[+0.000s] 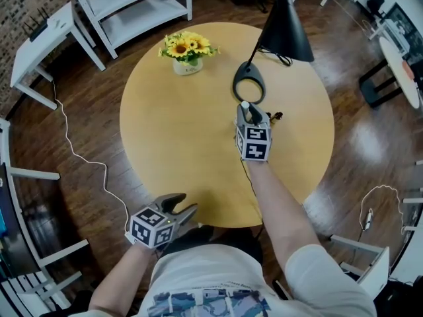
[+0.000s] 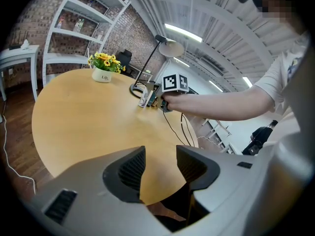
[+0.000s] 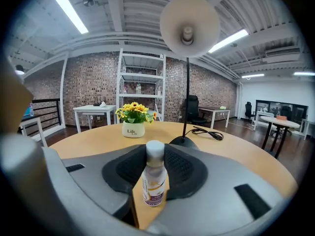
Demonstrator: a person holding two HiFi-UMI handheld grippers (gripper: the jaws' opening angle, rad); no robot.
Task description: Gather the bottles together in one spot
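The right claw [image 1: 250,115] is clamped on the upright bottle [image 3: 153,180] near the centre of the worktop [image 1: 192,150], with the lamp base [image 1: 249,84] at its twelve o'clock. The left claw [image 2: 160,168], apart and empty, hovers at seven o'clock. This looks like the placing step; next, open gently without tipping.

We see the right tongs [image 3: 154,157] closed on a small, upright, white-capped bottle [image 3: 153,183] in the lower middle of the frame, with both dark pads pressed to its sides. Beyond it spreads the round wooden worktop [image 3: 236,154]. Just left of centre stands a white pot of yellow flowers [image 3: 133,127]. A black lamp [image 3: 189,21] rises right of centre, its shade at the top. A white shelf [image 3: 141,90] stands against the brick wall.
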